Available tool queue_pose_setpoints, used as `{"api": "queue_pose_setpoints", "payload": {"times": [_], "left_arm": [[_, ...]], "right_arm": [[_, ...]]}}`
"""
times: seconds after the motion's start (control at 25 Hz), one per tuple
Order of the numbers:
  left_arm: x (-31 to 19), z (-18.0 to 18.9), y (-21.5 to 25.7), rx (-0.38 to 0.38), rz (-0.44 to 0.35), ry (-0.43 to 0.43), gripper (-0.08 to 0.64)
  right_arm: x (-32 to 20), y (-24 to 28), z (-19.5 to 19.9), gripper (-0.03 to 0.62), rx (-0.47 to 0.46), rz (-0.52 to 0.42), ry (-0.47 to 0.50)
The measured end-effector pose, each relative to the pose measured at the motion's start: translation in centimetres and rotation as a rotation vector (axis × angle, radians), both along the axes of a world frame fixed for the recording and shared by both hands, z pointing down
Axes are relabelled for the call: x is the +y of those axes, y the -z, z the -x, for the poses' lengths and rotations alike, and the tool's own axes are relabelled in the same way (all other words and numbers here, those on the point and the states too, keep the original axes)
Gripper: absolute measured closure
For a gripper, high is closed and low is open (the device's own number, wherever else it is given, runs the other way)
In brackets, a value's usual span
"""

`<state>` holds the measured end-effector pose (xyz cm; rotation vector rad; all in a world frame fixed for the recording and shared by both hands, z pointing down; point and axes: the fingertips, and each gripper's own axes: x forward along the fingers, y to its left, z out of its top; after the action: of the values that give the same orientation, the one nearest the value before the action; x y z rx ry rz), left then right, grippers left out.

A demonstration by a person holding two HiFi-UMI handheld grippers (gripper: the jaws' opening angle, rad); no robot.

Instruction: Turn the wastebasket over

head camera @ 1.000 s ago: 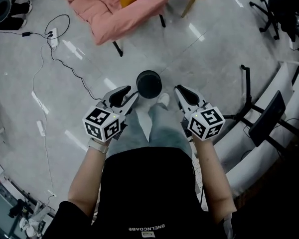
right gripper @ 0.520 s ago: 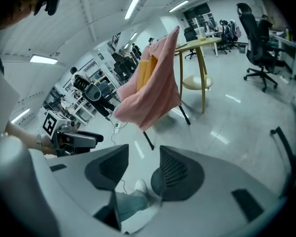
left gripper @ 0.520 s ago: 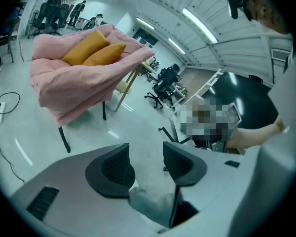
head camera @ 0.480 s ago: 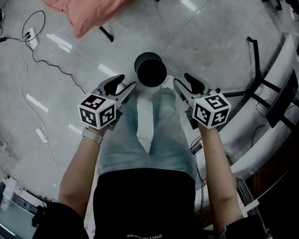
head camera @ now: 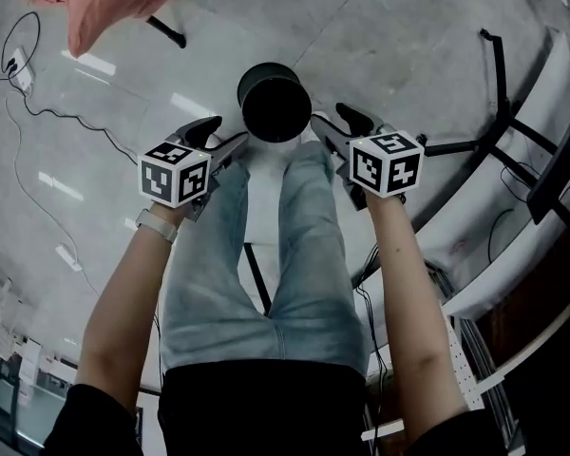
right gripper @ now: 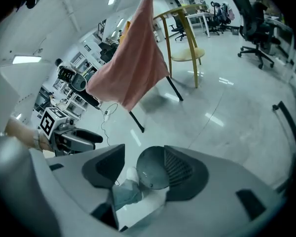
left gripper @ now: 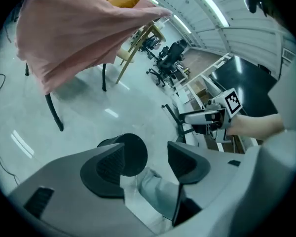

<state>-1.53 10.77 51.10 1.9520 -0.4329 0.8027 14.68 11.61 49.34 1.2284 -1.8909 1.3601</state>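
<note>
The floor (head camera: 389, 46) is of grey, shiny slabs with bright reflections, and the black wastebasket (head camera: 275, 103) stands on it just in front of the left gripper (head camera: 223, 136) and the right gripper (head camera: 332, 122), between the two. Well to the left of the left gripper a thin black cable (head camera: 52, 117) winds over the floor to a white power strip (head camera: 21, 72), and further ahead stands a dark chair leg (head camera: 166, 32). To the right of the right gripper lies a black stand foot (head camera: 497, 74), and the person's white shoe (right gripper: 131, 175) rests close beside the wastebasket.
</note>
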Motion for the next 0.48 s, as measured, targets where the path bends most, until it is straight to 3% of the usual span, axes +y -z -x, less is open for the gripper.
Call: {"api": "queue_pose_setpoints", "payload": {"times": [0.48], "left_arm": [[0.3,-1.2,-12.7,-0.053,0.086,-0.047,0.287]], "right_arm": [[0.8,-13.5,0.2,0.330,-0.014,0.102,0.053]]}}
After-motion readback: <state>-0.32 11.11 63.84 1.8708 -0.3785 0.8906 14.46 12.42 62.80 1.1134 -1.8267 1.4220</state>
